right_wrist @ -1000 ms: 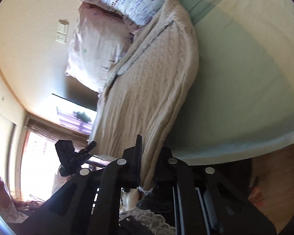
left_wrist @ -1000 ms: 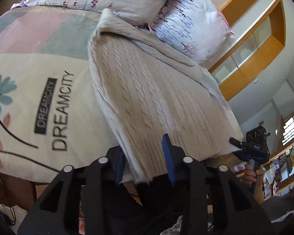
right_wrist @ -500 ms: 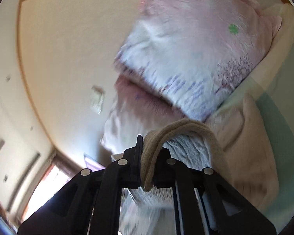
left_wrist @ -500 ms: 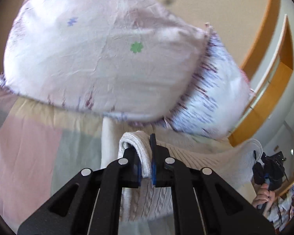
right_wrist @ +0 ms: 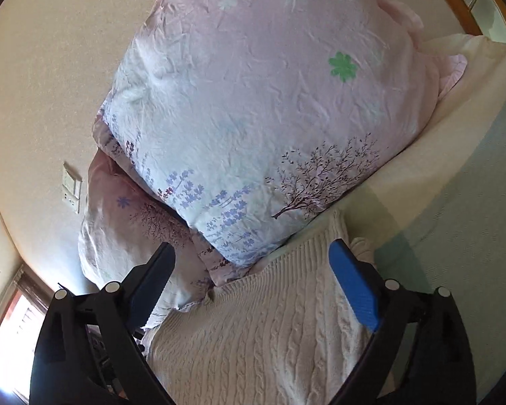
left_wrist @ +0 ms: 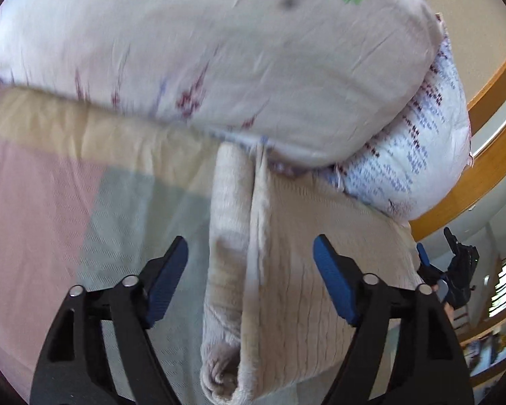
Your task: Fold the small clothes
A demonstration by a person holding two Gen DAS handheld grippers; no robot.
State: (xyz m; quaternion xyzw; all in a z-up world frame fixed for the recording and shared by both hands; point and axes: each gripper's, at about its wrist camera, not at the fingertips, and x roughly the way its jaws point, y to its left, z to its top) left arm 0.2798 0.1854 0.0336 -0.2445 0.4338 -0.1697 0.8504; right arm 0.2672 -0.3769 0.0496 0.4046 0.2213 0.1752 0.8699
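Between the spread blue pads (left_wrist: pixel 167 281) of the left gripper (left_wrist: pixel 251 280) lies the cream cable-knit sweater (left_wrist: pixel 273 290), its folded edge doubled into 2 thick layers running from 6 o'clock up to 12 o'clock; the jaws stand wide apart and grip nothing. The right gripper (right_wrist: pixel 253 283) is likewise spread wide and empty, its pads (right_wrist: pixel 352 285) poised over the sweater (right_wrist: pixel 270 334), which fills the view from 6 o'clock toward the centre. The garment rests on a bedspread (left_wrist: pixel 50 209) of pale pink, green and cream blocks, with the far end of the knit touching the pillows. 2 pillows are stacked at 12 o'clock: a floral one (right_wrist: pixel 270 101) with a green clover and tree print on top, a pinker one (right_wrist: pixel 124 222) under it at 9 o'clock. Behind them is a cream wall with a switch plate (right_wrist: pixel 71 190). Wooden trim (left_wrist: pixel 489 155) curves at 3 o'clock in the left view, and a bright window (right_wrist: pixel 6 337) shows at 8 o'clock in the right view.
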